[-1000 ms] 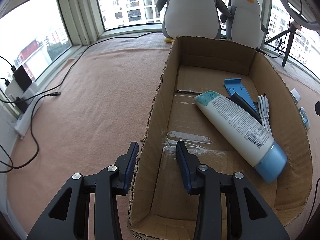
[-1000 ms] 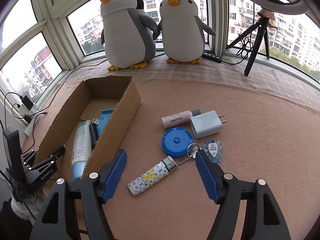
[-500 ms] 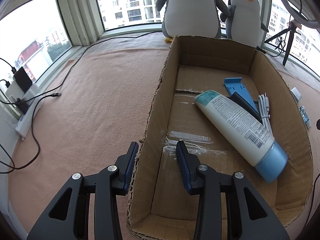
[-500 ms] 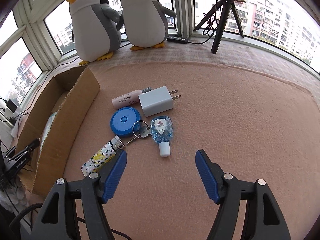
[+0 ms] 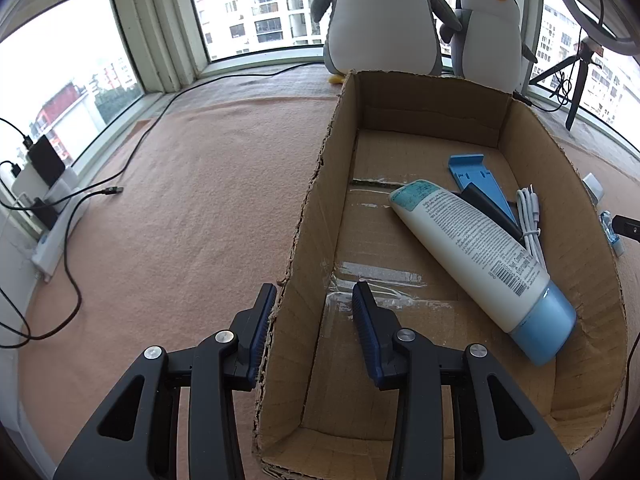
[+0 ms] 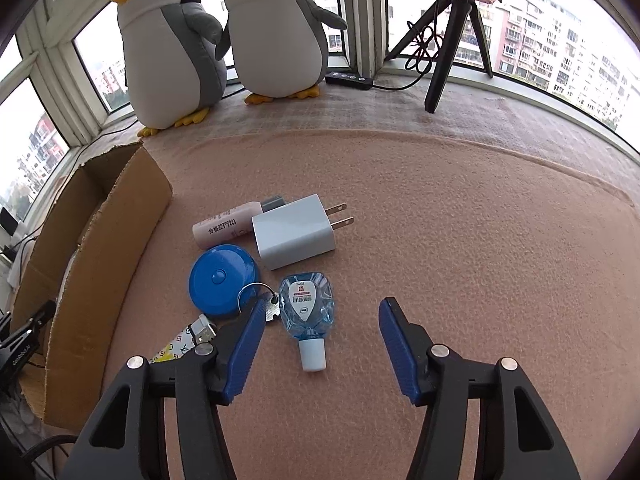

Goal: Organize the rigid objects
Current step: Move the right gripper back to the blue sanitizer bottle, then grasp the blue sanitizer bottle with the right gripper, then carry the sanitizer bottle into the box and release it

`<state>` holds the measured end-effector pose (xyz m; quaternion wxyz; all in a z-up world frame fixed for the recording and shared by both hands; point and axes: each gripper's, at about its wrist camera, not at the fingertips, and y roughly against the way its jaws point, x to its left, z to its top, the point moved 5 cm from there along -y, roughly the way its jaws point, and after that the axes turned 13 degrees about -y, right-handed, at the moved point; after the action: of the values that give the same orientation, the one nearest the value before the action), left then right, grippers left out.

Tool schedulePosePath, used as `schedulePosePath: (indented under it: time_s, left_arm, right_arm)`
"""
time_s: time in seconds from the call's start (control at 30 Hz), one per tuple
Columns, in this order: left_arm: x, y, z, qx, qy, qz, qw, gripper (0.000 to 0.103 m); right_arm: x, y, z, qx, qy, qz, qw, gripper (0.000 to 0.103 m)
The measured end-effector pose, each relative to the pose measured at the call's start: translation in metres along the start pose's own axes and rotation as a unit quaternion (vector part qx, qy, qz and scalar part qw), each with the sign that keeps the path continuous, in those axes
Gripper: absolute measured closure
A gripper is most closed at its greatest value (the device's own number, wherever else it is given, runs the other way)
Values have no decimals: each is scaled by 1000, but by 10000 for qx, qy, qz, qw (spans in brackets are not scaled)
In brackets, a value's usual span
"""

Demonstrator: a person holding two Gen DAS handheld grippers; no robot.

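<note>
Sanitizer bottle (image 6: 307, 312) lies on the blanket right of the box (image 6: 100, 248), between the released right gripper (image 6: 320, 332) fingers; left gripper (image 5: 314, 312), unclenched, straddles the box wall, likely steadying it.

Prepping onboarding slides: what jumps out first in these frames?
Two plush penguins on the window ledge dominate the right wrist view. Below them, small items cluster beside the cardboard box, with a white charger in the middle. In the box, a white tube lies diagonally; the left gripper straddles its wall.
</note>
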<state>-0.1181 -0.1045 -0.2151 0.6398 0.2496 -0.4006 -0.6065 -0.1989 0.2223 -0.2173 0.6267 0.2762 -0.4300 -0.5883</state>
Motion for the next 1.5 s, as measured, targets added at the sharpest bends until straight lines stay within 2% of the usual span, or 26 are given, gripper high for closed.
schedulePosePath:
  time_s: [0.07,0.2,0.3,0.43,0.87,1.07,1.27,1.5]
  left_arm:
    - [-1,0,0,1,1,-1,10000,65]
    - [-1,0,0,2,1,-1,10000,65]
    - [-1,0,0,1,4,-9,10000,65]
    - [-1,0,0,2,8,-8,10000,65]
    - [-1,0,0,4,2,-6,10000,65]
    - [-1,0,0,3,5,-7,10000,65]
    - [-1,0,0,2,3,-7,10000,65]
    - [-1,0,1,-1,14,-21,10000,65]
  right_arm:
    - [3,-3,2,-5,65,-35,10000,51]
    - [6,-12,2,77,153,-86,9998,61]
    - [7,-15,1,112,197,-127,9997,63]
    - [3,-17,-1,150,233,-187,9994,75]
    - [-17,-10,-6,116,228,-354,9990,75]
    - [-16,1,-6,7,153,-299,9994,75]
    - [5,26,-2,-204,267,-85,9994,75]
    - [50,55,8,-403,400,414,9975,75]
